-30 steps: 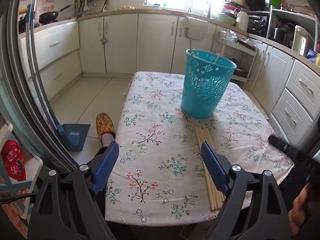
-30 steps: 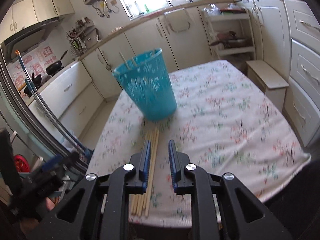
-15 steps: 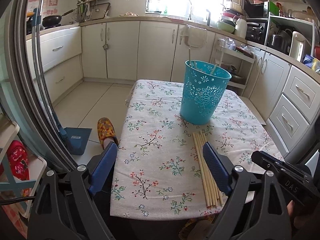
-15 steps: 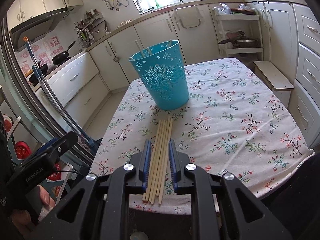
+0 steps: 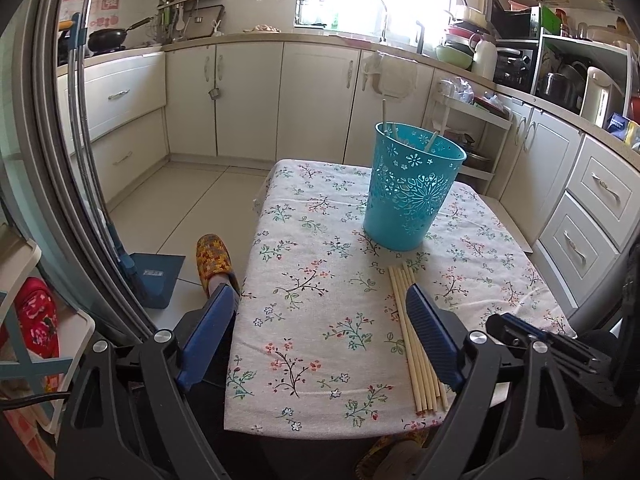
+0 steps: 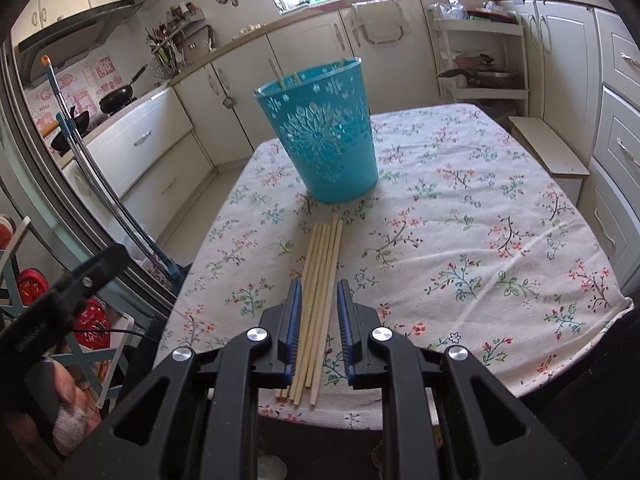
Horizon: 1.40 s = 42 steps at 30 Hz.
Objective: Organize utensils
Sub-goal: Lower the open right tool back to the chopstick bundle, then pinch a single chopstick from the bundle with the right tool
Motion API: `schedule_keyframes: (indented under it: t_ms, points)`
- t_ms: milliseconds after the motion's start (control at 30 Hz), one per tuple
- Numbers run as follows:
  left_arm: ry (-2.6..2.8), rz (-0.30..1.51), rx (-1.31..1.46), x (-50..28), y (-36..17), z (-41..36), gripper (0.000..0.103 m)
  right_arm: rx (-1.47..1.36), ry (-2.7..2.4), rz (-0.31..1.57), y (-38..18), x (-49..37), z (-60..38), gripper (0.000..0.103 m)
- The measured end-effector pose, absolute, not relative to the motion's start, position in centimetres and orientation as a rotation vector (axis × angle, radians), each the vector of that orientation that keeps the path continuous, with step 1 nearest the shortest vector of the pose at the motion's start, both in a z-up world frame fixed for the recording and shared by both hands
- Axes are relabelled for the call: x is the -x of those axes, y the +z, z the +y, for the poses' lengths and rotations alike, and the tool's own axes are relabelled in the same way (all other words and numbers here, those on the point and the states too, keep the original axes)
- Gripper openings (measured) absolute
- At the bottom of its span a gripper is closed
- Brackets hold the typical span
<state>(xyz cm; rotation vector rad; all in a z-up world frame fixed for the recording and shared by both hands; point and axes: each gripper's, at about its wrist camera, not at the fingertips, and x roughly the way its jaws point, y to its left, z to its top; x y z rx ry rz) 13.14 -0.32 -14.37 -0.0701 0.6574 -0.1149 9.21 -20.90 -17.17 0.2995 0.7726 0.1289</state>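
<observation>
A bundle of several pale wooden chopsticks lies on the flowered tablecloth, pointing at a teal openwork bin that holds a few more sticks upright. My right gripper hovers over the near end of the bundle. Its jaws stand a narrow gap apart, with the sticks seen between the pads and no pad pressing on them. In the left wrist view my left gripper is wide open and empty over the table's near left part. The chopsticks lie just beside its right finger, and the bin stands beyond.
The small table stands in a kitchen with white cabinets around it. A slippered foot and a blue dustpan are on the floor to the left. A low shelf rack stands behind the table.
My right gripper has shifted sideways and a little down, so the chopsticks now sit centred between its fingers instead of under the left one. The left gripper has barely moved.
</observation>
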Motion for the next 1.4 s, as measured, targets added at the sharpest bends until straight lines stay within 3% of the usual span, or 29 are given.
schedule_keyframes:
  t_ms: [1033, 1233, 1400]
  points:
    - [-0.068, 0.821, 0.098, -17.4, -19.7, 0.7, 0.084, -0.162, 0.091, 0.92, -23.0, -19.3, -19.1, 0.018]
    - [-0.09, 0.851, 0.08, -18.6, -20.5, -0.3, 0.084, -0.046, 0.131, 0.952, -22.7, -19.8, -19.0, 0.009]
    - [-0.122, 0.884, 0.039, -20.5, -21.2, -2.5, 0.084, -0.02, 0.142, 0.98, -22.8, -19.1, -21.3, 0.008]
